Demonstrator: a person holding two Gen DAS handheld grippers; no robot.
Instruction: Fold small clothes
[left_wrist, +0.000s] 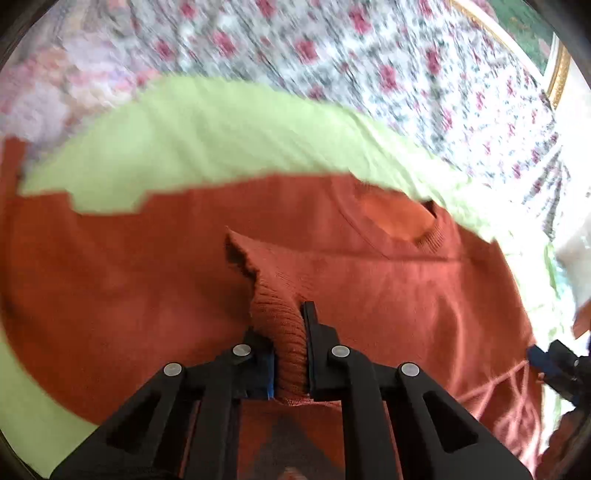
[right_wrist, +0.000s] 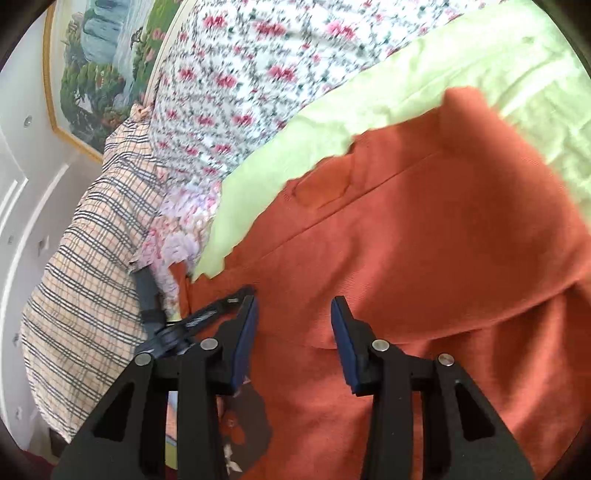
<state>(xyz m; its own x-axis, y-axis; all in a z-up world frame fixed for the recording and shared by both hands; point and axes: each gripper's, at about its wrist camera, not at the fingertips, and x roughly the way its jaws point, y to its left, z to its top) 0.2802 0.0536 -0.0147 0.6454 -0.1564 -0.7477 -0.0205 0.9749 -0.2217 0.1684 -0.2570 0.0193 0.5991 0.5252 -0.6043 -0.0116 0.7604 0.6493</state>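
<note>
A rust-orange knit sweater (left_wrist: 147, 277) lies spread on a light green sheet (left_wrist: 203, 140), its round neckline (left_wrist: 399, 218) toward the upper right. My left gripper (left_wrist: 282, 325) is shut on a ribbed cuff (left_wrist: 291, 354) of the sweater, and the knit rises in a peak in front of the fingers. In the right wrist view my right gripper (right_wrist: 294, 299) hovers open over the sweater (right_wrist: 424, 258), with nothing between its blue pads. The right gripper also shows at the right edge of the left wrist view (left_wrist: 554, 365).
Floral bedding (right_wrist: 240, 92) lies beyond the green sheet (right_wrist: 424, 62). A plaid pillow (right_wrist: 92, 258) sits at the left, with a gold-framed landscape painting (right_wrist: 96, 62) and white panelling (right_wrist: 22, 203) behind it. Black tool parts (right_wrist: 192, 321) show beside my right gripper's left finger.
</note>
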